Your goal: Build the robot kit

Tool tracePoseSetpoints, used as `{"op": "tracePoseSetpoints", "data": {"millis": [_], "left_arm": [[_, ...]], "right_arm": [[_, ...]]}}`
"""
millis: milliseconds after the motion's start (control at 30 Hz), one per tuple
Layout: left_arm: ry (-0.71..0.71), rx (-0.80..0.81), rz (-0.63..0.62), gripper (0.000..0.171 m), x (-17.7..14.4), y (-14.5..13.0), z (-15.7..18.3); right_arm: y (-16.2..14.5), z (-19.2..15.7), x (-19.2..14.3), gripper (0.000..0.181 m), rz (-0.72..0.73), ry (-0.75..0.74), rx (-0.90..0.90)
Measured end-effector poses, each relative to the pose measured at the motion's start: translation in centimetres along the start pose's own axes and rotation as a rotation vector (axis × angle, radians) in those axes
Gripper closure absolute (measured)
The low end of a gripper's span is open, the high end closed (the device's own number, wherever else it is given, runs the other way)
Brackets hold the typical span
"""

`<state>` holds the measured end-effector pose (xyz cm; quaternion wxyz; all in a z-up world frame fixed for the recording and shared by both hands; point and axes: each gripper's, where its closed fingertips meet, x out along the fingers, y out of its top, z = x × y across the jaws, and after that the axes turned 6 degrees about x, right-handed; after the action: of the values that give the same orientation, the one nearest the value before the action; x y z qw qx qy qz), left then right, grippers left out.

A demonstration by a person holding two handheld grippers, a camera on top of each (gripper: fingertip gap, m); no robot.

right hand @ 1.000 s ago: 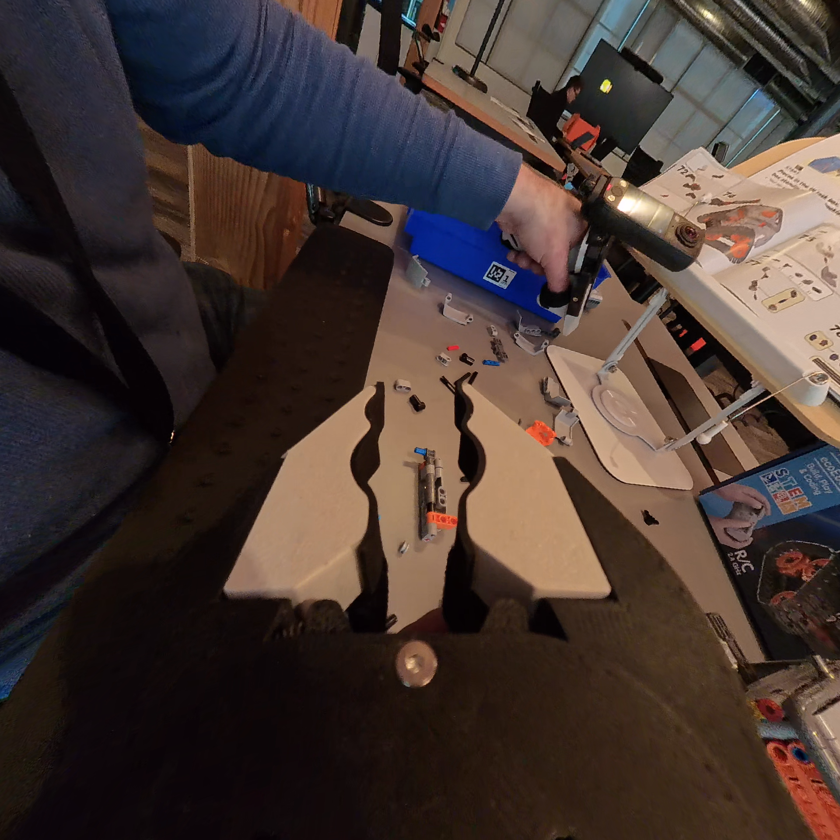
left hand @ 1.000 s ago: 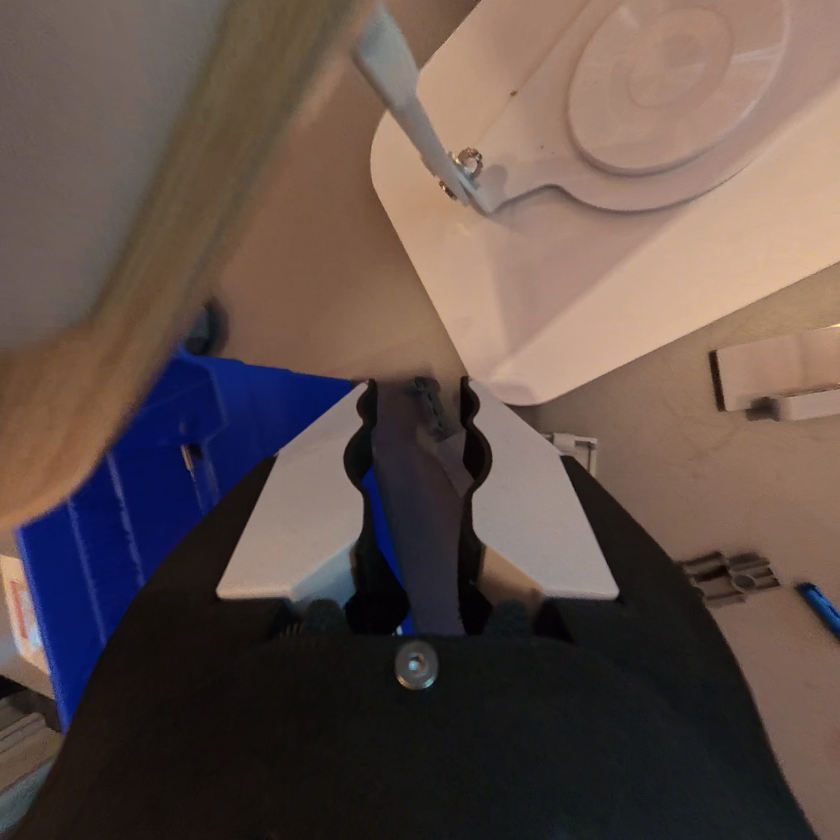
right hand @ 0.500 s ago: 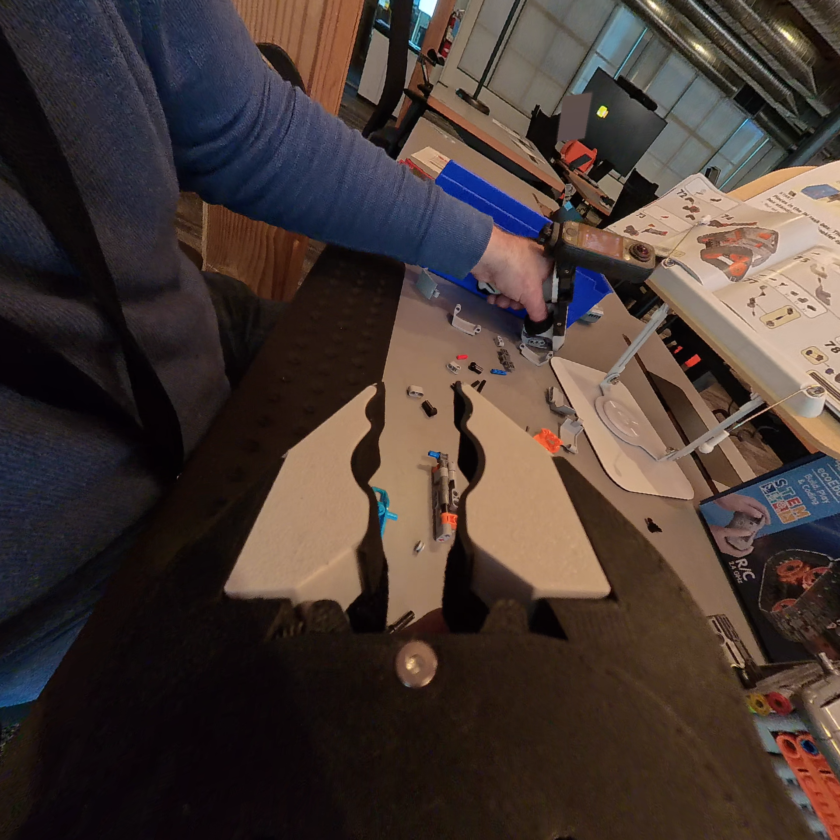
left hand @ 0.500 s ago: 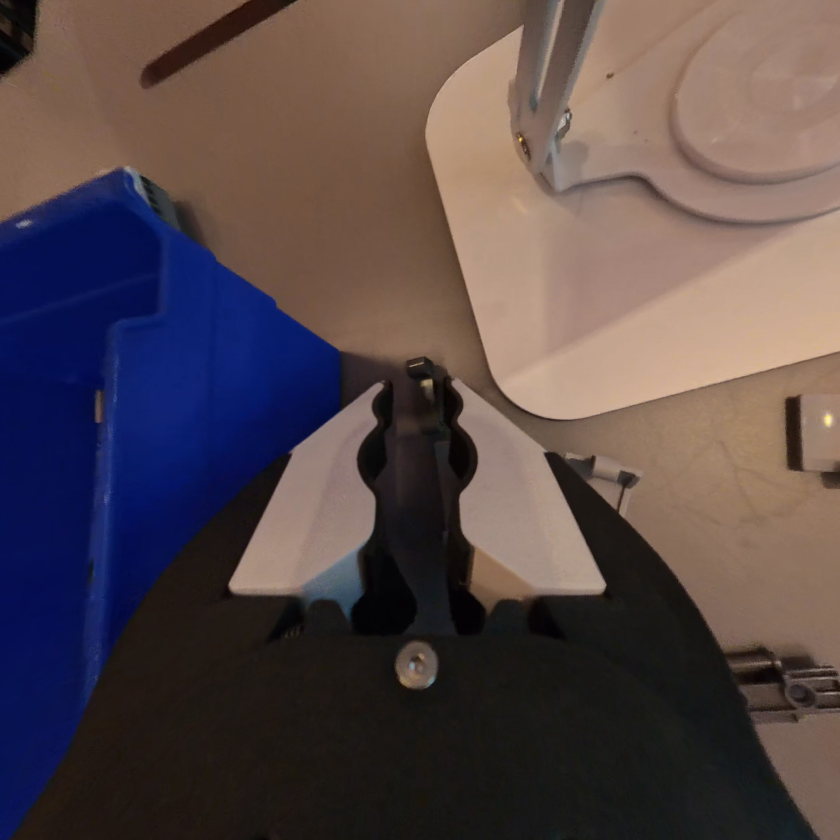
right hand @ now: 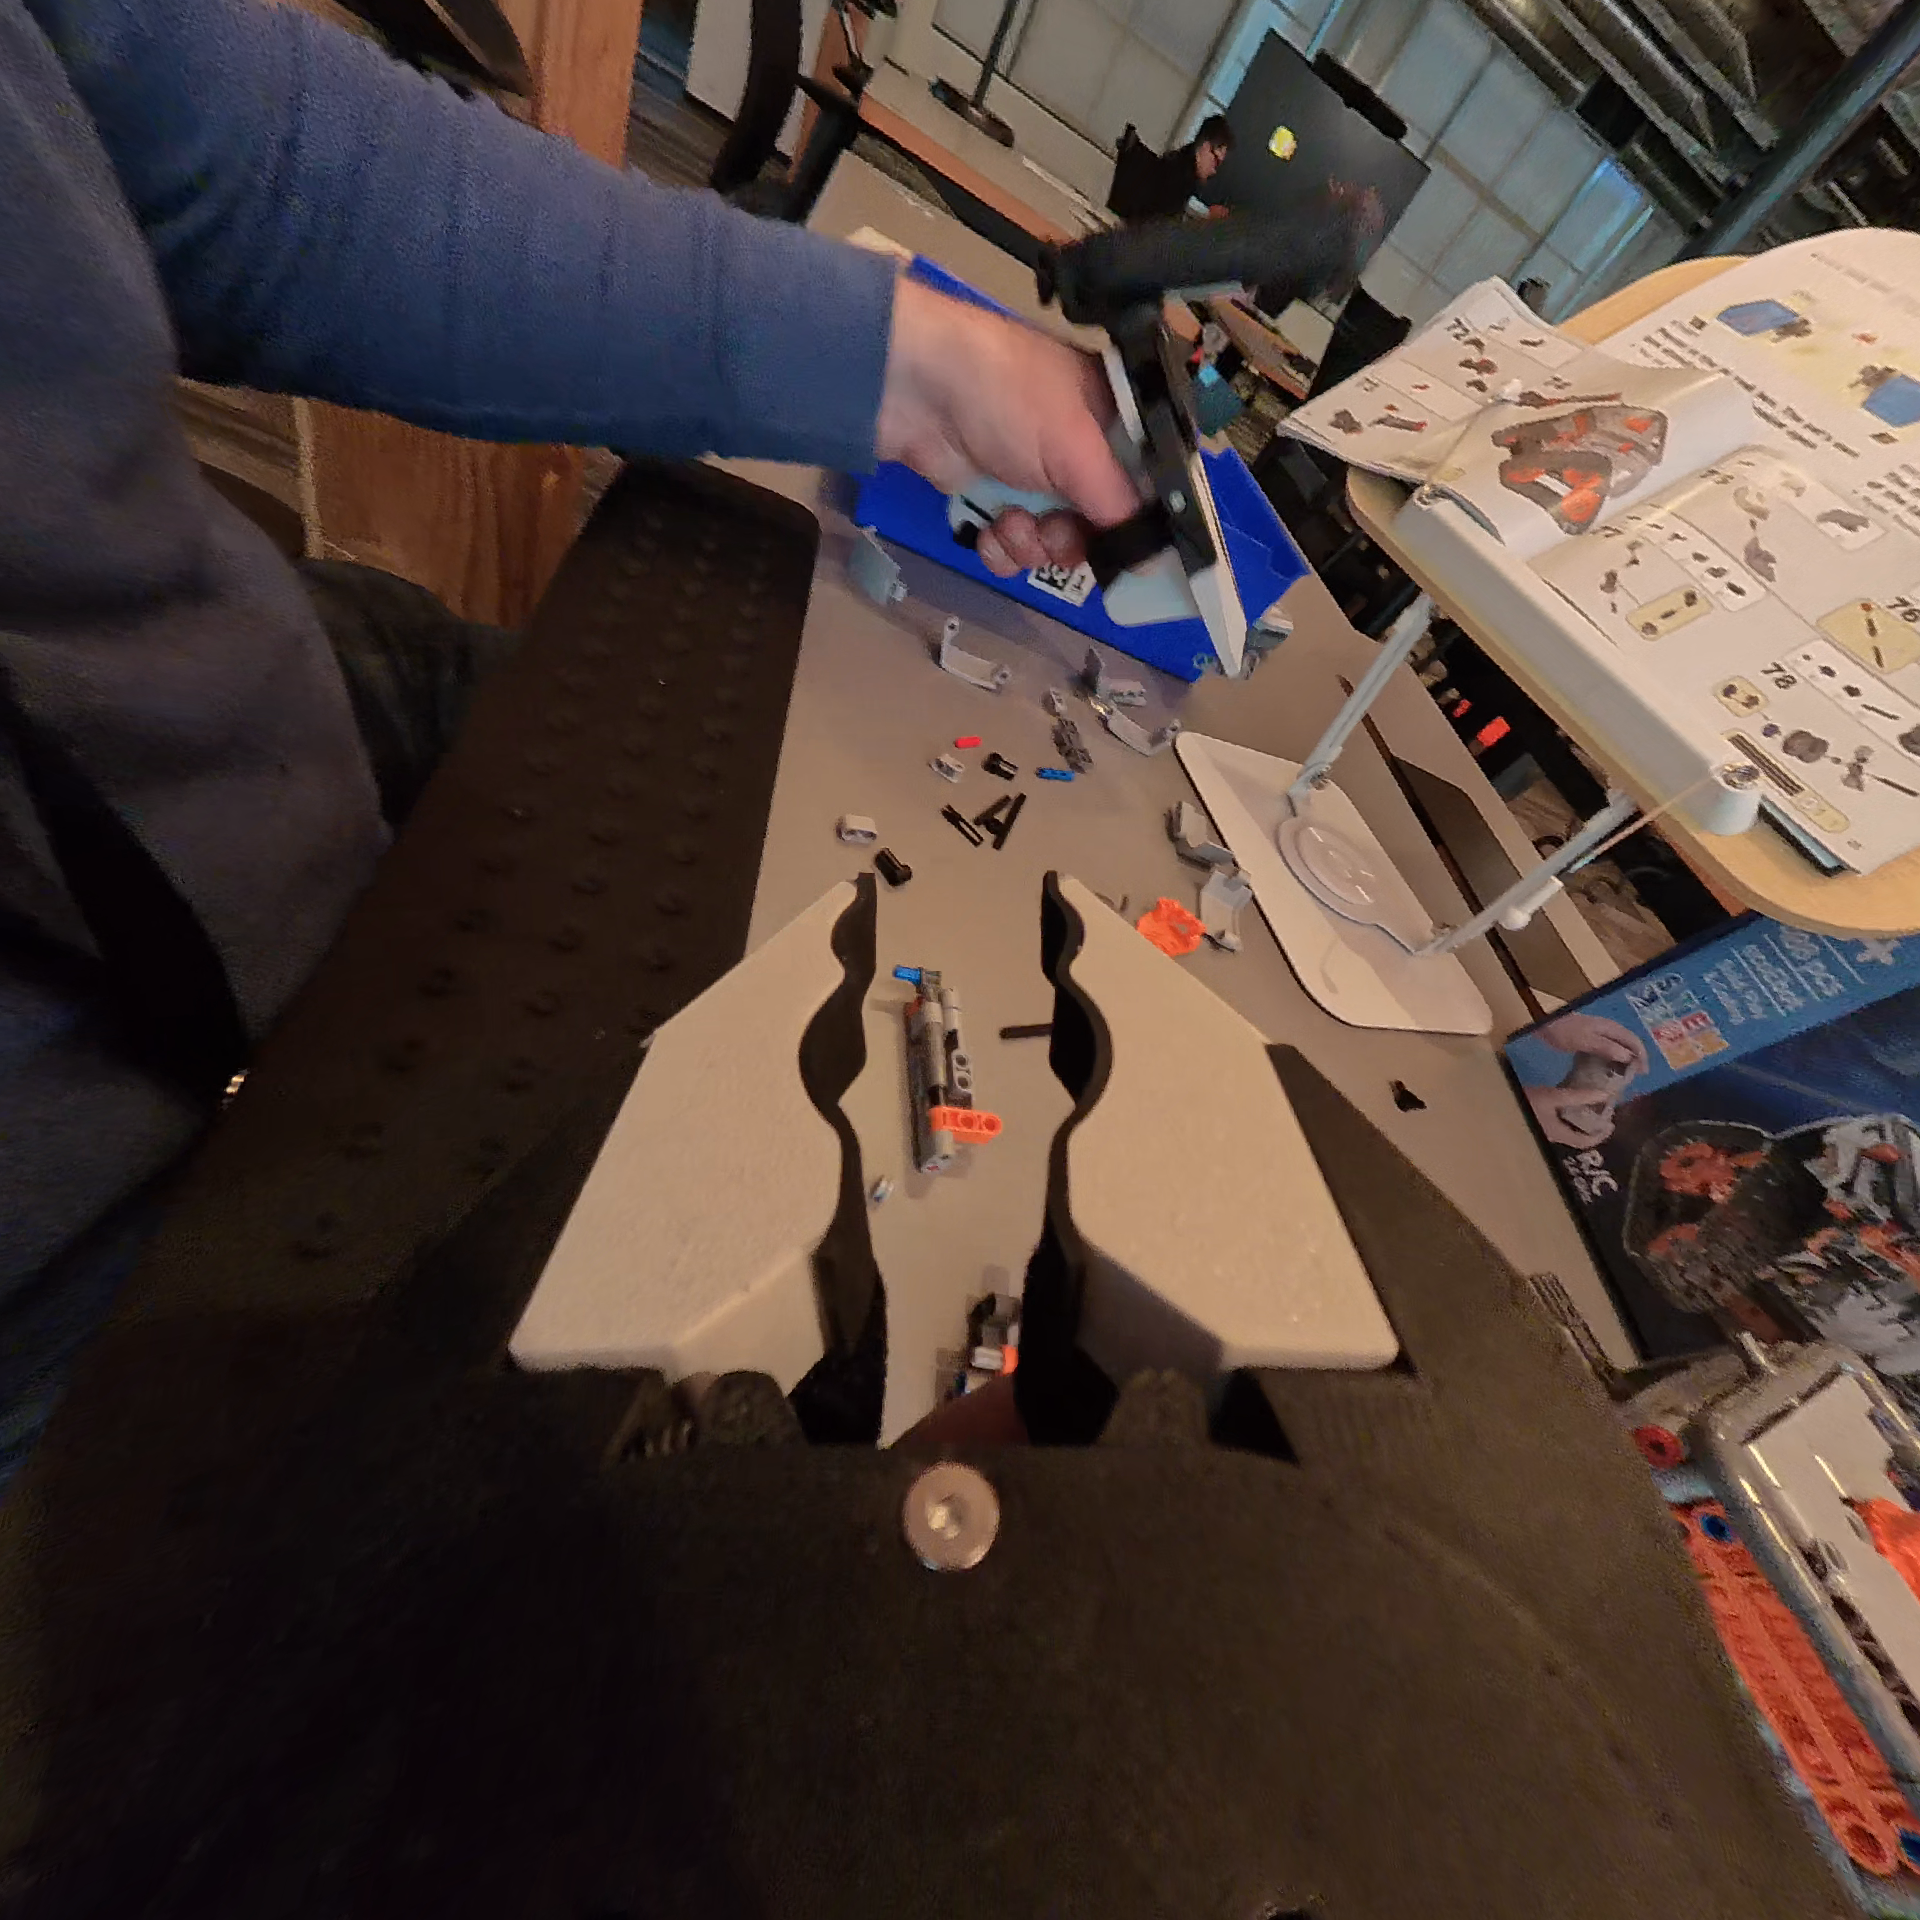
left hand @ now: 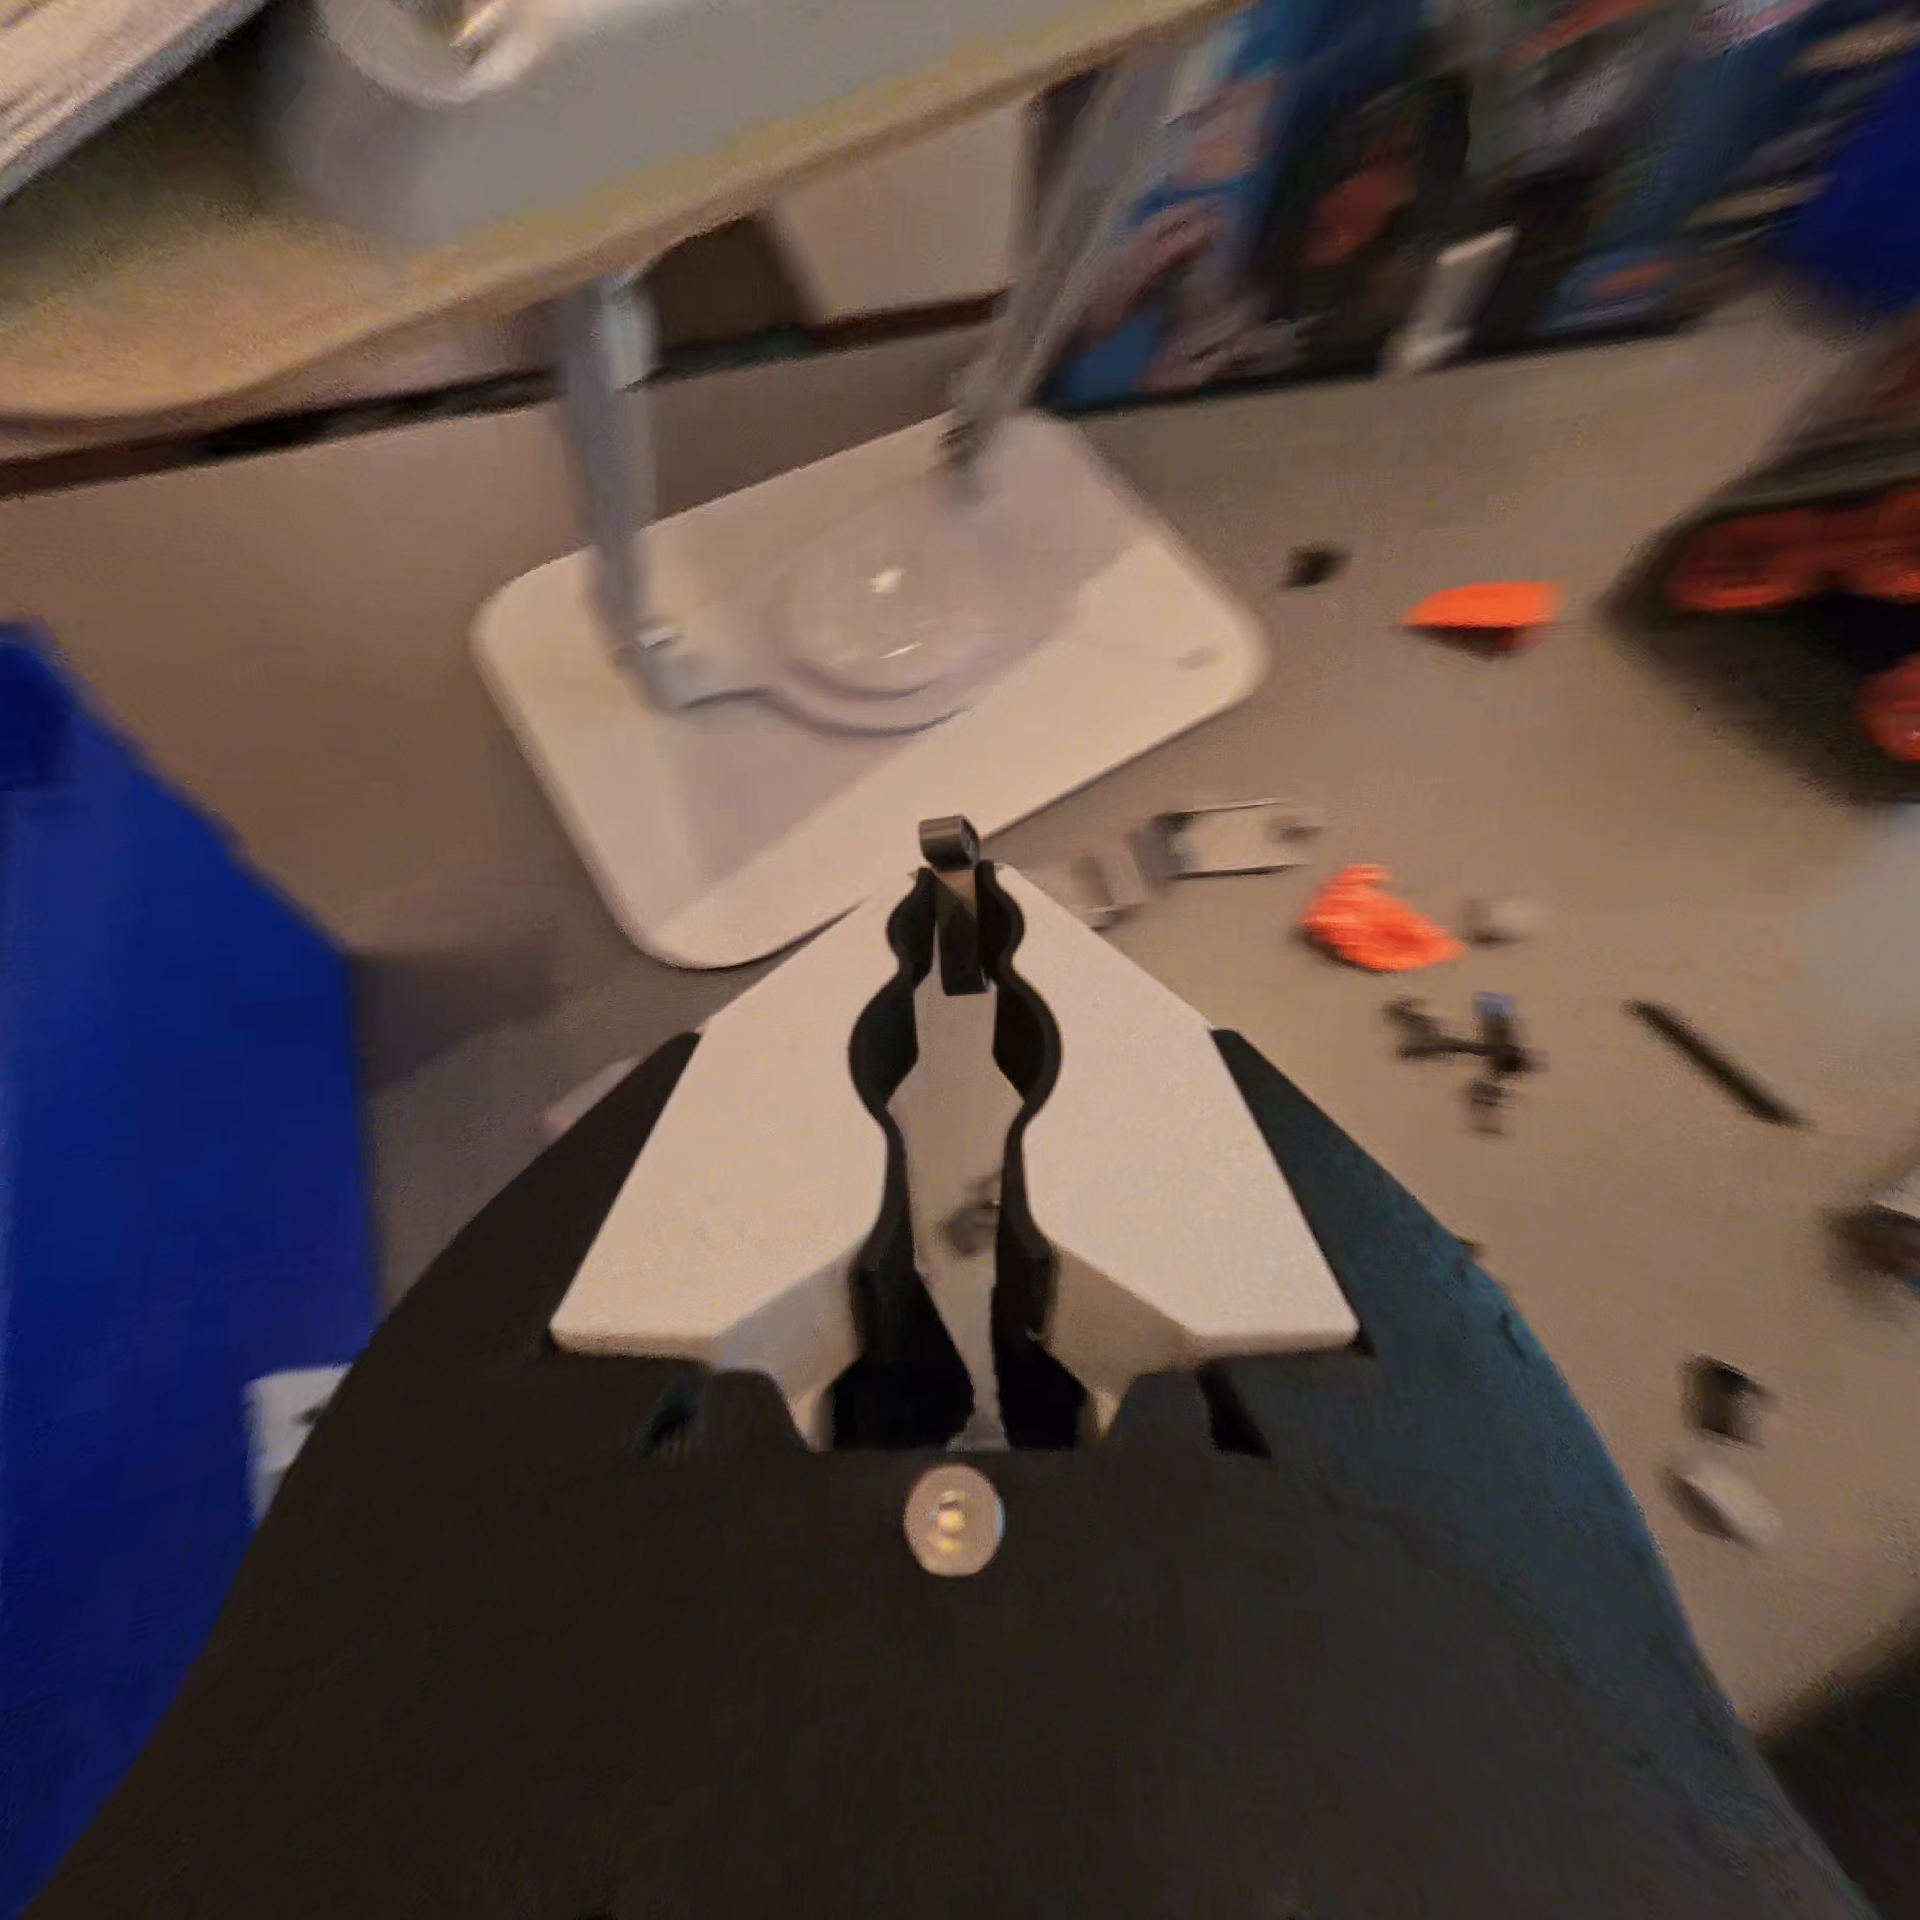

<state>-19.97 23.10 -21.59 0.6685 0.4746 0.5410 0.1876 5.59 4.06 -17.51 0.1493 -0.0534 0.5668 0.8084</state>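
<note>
Dark grey and slim, a small plastic building piece [left hand: 954,902] is pinched between the tips of the left hand-held gripper [left hand: 956,896], whose jaws are nearly closed on it; its rounded end pokes out past the tips toward 12 o'clock. This view is blurred. Beyond the piece, at 12 o'clock, the flat white base of a book stand [left hand: 1143,665] lies on the grey bench [left hand: 312,582], and a blue plastic bin [left hand: 156,1039] fills the 9 o'clock edge. At 2 to 3 o'clock, small orange and black parts [left hand: 1377,930] are scattered on the bench. The right hand-held gripper [right hand: 958,894] hangs above the bench with its jaws spread well apart and nothing between them. Through the gap shows a long grey assembly with a blue pin and an orange connector [right hand: 938,1070], lying on the bench. At 12 o'clock from it, a person's hand [right hand: 987,416] in a blue sleeve holds the left hand-held gripper in the air, in front of the blue bin. An open instruction booklet [right hand: 1662,499] rests on the stand's wooden tray at 2 o'clock, and a blue toy box [right hand: 1745,1091] sits at 3 o'clock.
</note>
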Motion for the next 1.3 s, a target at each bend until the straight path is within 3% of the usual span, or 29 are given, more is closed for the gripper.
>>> {"op": "tracePoseSetpoints", "data": {"millis": [200,333,567,767,1033,1300], "left_arm": [[-0.362,0.009,0.196,0.166,-3.2,3.3,11.9],[-0.610,-0.032,0.398,0.166,-5.5,6.2,19.5],[-0.823,-0.008,0.581,0.166,-7.1,9.4,28.3],[-0.945,-0.072,0.639,0.166,-7.0,9.9,32.0],[-1.033,-0.121,0.673,0.166,-7.3,9.8,33.6],[-1.099,-0.155,0.716,0.166,-7.9,10.2,34.8]], "right_arm": [[-0.9,2.4,0.4,0.149,-0.066,-0.105,0.063],[-0.2,3.0,0.3,0.146,-0.071,-0.112,0.159],[1.9,4.6,-2.3,0.152,0.096,-0.112,0.497],[2.0,4.7,-3.3,0.154,0.150,-0.151,0.590],[2.8,5.2,-4.1,0.162,0.235,-0.227,0.640],[3.3,4.9,-4.3,0.174,0.298,-0.179,0.694]]}}
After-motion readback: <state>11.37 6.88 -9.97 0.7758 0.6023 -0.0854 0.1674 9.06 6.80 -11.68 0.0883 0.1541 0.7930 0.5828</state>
